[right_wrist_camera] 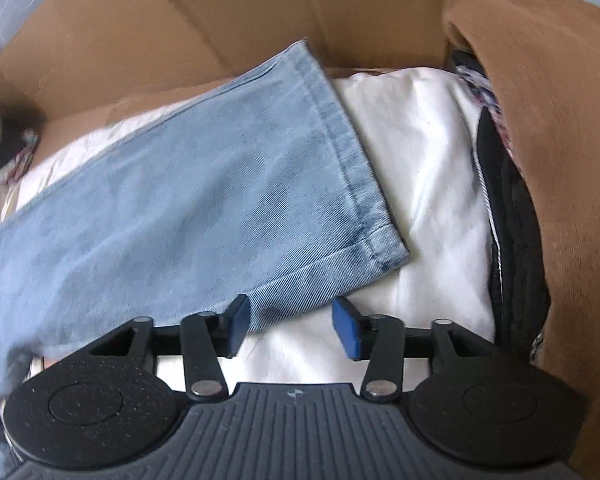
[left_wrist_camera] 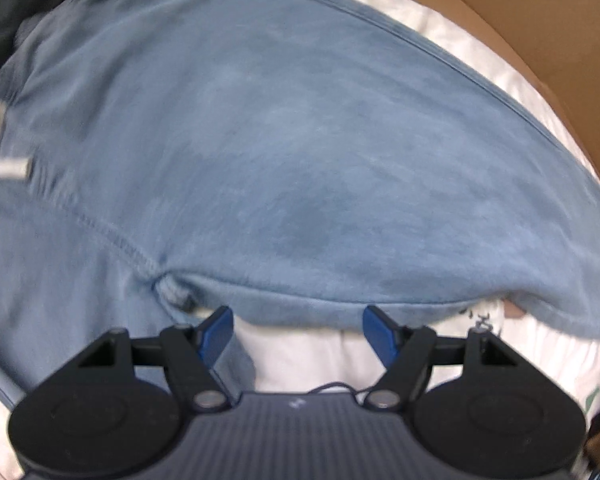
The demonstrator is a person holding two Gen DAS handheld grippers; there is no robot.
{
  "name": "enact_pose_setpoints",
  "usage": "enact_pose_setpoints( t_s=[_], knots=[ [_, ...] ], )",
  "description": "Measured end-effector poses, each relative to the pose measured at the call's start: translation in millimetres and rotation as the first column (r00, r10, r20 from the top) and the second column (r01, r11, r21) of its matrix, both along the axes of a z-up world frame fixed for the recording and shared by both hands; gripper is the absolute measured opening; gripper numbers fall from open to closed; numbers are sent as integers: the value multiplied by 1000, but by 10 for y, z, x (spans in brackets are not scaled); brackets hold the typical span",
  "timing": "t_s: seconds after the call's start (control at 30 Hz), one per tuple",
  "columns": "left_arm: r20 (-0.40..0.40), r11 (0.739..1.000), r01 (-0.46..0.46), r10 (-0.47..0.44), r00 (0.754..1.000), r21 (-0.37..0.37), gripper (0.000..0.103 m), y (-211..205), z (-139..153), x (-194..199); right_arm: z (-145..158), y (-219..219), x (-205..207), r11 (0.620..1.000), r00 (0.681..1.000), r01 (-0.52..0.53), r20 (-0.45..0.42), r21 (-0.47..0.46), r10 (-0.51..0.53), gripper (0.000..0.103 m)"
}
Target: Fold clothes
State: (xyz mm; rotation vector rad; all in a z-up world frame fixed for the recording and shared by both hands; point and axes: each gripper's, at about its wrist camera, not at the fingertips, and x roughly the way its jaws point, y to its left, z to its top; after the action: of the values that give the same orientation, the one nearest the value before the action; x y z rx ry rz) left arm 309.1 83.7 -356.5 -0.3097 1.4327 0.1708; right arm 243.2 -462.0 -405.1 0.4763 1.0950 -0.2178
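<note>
In the left wrist view, the left gripper (left_wrist_camera: 298, 330) is spread wide and holds nothing. Its blue pads (left_wrist_camera: 216, 330) sit at the near edge of the light blue jeans (left_wrist_camera: 284, 152), which lie over white cloth (left_wrist_camera: 300, 356) beside a cardboard box (left_wrist_camera: 540, 28).

In the right wrist view, the right gripper (right_wrist_camera: 292, 326) is also released, its jaws apart at the jeans' hemmed leg (right_wrist_camera: 204, 200). A brown garment (right_wrist_camera: 560, 160) lies at the right.
</note>
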Motion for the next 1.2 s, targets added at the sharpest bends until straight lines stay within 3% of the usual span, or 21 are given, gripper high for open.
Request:
enact_pose_setpoints(
  t_s=[0.27,0.33,0.4,0.47,0.6,0.7,0.83,0.93,1.1,1.2],
  knots=[
    [15,976,-208,210,978,-67,74,231,-189,-277,-136,-201,-49,980,975,190,109,63,-196,61],
    [34,960,-260,265,964,-103,74,284,-215,-361,-121,-214,-50,976,969,208,124,71,-215,50],
    [51,945,-297,306,951,-134,74,318,-232,-424,-83,-231,-64,974,965,216,139,75,-224,18],
    [68,933,-320,335,940,-167,74,337,-238,-466,-17,-253,-79,972,961,218,155,84,-229,8],
    [88,916,-343,366,926,-209,72,345,-263,-472,168,-264,-77,978,960,196,188,73,-206,2],
    [84,901,-380,403,911,-210,59,359,-338,-472,333,-260,-55,984,961,173,211,47,-179,2],
    [90,884,-427,449,889,-191,23,400,-372,-506,528,-249,0,991,961,137,245,0,-132,2],
    [104,877,-442,465,879,-187,10,441,-316,-541,633,-243,38,992,958,123,261,-13,-116,2],
    [112,855,-480,505,856,-196,8,458,-240,-631,774,-221,103,994,952,107,290,-24,-96,2],
    [117,841,-502,529,841,-201,13,468,-195,-685,865,-245,108,995,949,96,305,-32,-81,2]
  ],
)
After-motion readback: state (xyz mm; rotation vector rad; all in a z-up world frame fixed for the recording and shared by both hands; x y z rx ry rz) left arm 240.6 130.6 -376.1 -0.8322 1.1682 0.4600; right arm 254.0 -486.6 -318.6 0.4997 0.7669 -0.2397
